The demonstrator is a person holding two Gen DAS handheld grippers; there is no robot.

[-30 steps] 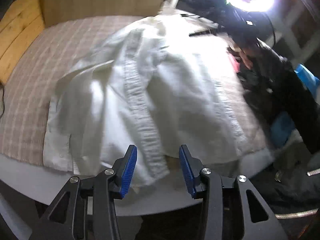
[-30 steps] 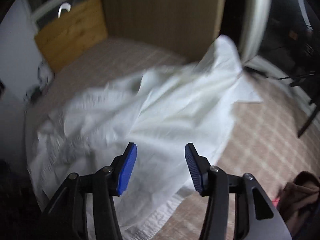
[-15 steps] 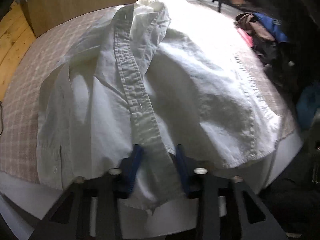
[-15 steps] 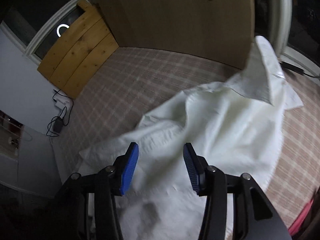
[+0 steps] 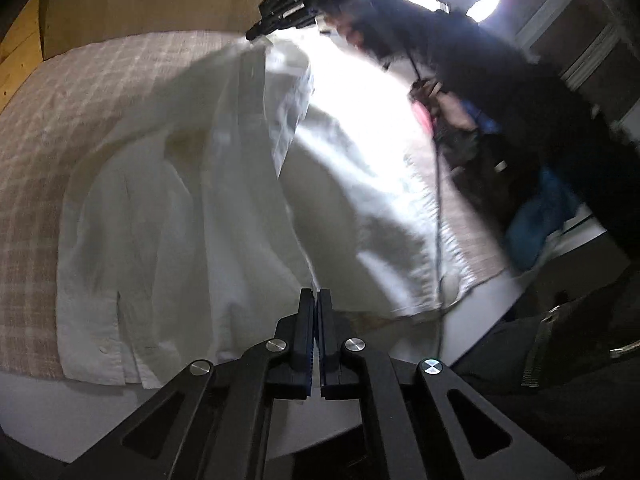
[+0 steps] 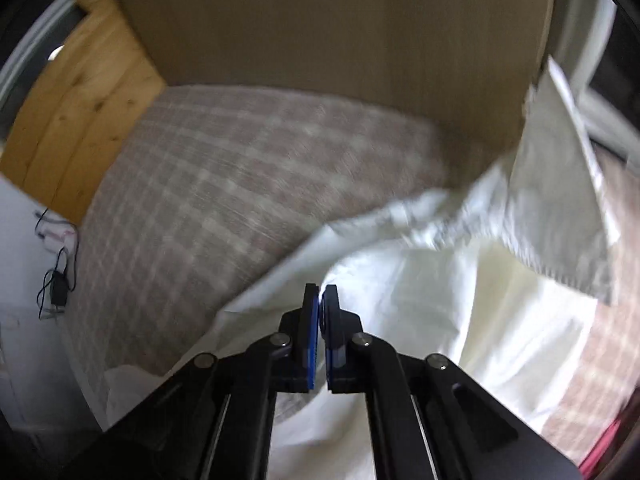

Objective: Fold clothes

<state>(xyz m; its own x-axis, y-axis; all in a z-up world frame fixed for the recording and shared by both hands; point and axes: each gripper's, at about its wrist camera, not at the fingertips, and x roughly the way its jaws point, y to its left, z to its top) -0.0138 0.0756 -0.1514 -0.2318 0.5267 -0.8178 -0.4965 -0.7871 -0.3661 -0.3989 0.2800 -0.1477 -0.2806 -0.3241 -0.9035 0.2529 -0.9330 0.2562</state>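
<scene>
Both hand-held grippers (image 5: 318,300) (image 6: 321,300) clamped on shirt (image 5: 180,220)

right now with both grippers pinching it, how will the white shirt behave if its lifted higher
The shirt will probably sag and drape between the left gripper and right gripper, since it already hangs in soft folds. It seems light: a thin collar flap stands lifted in the air. The free hem will likely drag over the checked sheet rather than come up flat.
</scene>
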